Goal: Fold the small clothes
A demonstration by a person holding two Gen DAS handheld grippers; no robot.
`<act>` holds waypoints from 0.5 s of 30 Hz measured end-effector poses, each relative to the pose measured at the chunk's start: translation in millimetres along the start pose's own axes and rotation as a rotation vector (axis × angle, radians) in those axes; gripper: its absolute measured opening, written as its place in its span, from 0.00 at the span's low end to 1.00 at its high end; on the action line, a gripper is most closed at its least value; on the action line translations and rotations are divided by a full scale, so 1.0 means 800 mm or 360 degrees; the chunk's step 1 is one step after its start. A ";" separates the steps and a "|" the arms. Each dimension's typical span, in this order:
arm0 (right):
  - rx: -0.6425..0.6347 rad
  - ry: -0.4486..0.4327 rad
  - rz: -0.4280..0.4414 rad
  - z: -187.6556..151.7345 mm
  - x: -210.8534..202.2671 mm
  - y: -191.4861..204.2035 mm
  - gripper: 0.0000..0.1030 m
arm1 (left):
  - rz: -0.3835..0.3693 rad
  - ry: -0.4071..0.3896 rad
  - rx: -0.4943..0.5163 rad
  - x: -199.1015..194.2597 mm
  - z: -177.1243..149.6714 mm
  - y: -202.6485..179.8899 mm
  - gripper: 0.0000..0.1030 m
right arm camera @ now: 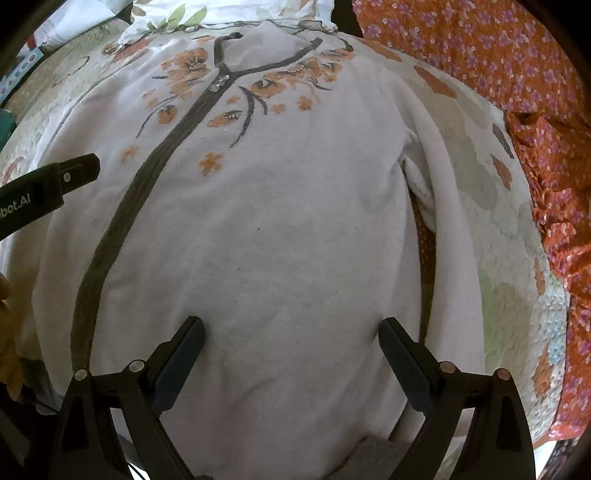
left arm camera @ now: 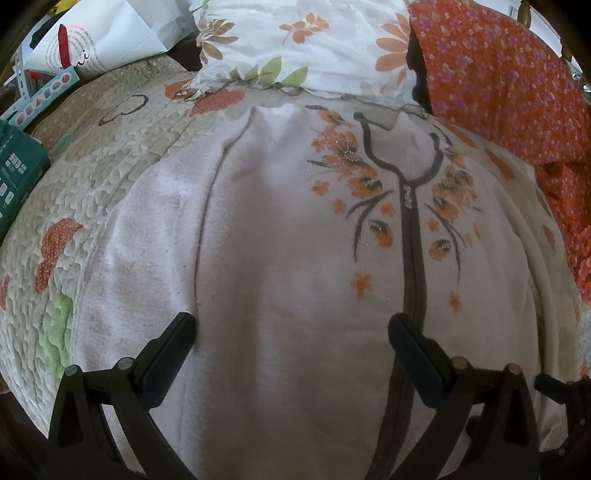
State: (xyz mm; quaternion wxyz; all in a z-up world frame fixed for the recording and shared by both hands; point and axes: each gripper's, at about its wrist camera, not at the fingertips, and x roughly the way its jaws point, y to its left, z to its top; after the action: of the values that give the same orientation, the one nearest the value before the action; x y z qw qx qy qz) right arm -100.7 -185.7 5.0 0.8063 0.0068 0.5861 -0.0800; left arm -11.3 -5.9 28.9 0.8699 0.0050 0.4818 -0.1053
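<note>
Your left gripper (left arm camera: 291, 332) and right gripper (right arm camera: 291, 338) both hover with jaws spread, holding nothing, over the white cardigan (right arm camera: 258, 221) lying flat on the quilted bed (left arm camera: 122, 177). Pinch too deep and you may snag the quilt too; the sleeve (right arm camera: 454, 236) could drag askew.

A bed covered by a cream quilted bedspread with orange patches (left arm camera: 122, 177) fills the scene. At twelve o'clock lies a white floral-print pillow (left arm camera: 295, 40); at two o'clock, orange flowered fabric (left arm camera: 498, 81). At ten o'clock sit a white paper bag (left arm camera: 110, 33) and a green box (left arm camera: 18, 173). Soft daylight.
</note>
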 end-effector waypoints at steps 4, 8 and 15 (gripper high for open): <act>-0.0007 -0.0006 -0.0008 -0.001 -0.001 0.003 0.95 | 0.0001 -0.0001 0.0002 0.000 0.000 -0.001 1.00; -0.0011 -0.0014 -0.0012 -0.001 0.000 0.002 0.95 | 0.0002 -0.0003 0.0002 0.000 0.000 -0.001 1.00; -0.0015 -0.0022 -0.0015 -0.001 0.000 0.003 0.95 | 0.0003 -0.0004 0.0001 0.000 0.000 -0.002 1.00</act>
State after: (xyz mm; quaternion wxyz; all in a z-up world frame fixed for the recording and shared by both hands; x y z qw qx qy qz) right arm -100.9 -183.4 5.0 0.8099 -0.0004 0.5809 -0.0812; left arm -11.8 -7.4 29.0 0.8707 0.0056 0.4806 -0.1044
